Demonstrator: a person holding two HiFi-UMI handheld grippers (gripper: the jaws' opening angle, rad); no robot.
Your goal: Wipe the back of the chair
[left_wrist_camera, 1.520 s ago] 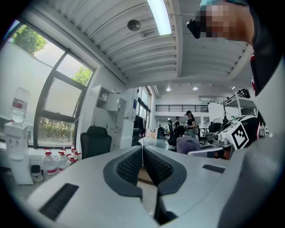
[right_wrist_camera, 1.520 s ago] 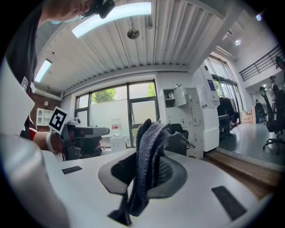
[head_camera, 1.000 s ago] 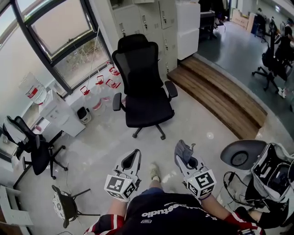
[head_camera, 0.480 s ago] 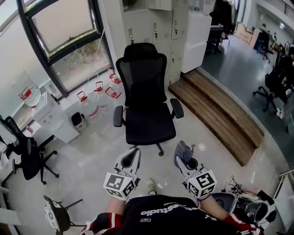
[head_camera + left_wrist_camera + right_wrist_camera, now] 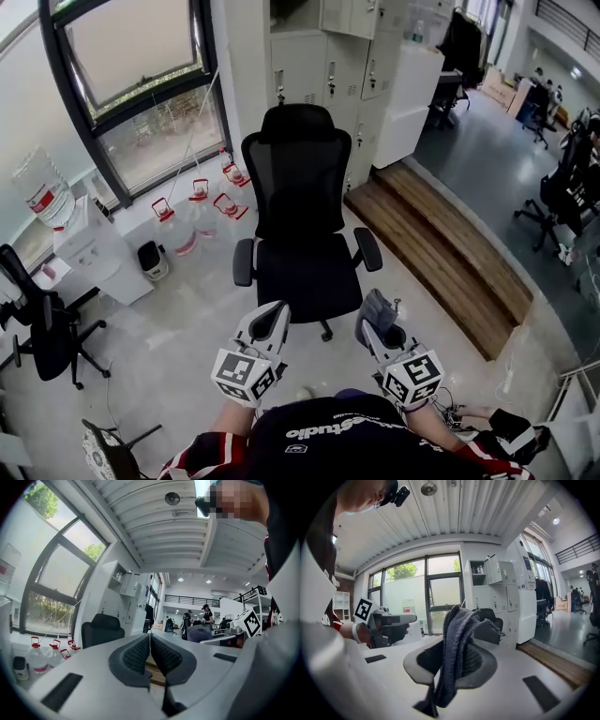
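A black office chair [image 5: 302, 211] with a mesh back and headrest faces me in the head view; its seat front lies just beyond both grippers. The same chair [image 5: 101, 629] shows in the left gripper view and partly behind the cloth as the chair [image 5: 493, 625] in the right gripper view. My left gripper [image 5: 274, 317] is shut with its pads together and nothing between them. My right gripper [image 5: 375, 314] is shut on a grey cloth [image 5: 457, 648], which hangs folded between the jaws. Both grippers are held low, short of the chair.
White lockers [image 5: 347, 52] stand behind the chair. Red-capped water jugs [image 5: 202, 214] sit by the window at left. A wooden step [image 5: 441, 253] runs to the right. Another black chair [image 5: 42, 323] is at far left, and a small stool [image 5: 103, 450] at lower left.
The view has moved closer to the chair, which now sits more centred and nearer the grippers. Both grippers stay shut, the cloth still in the right one.
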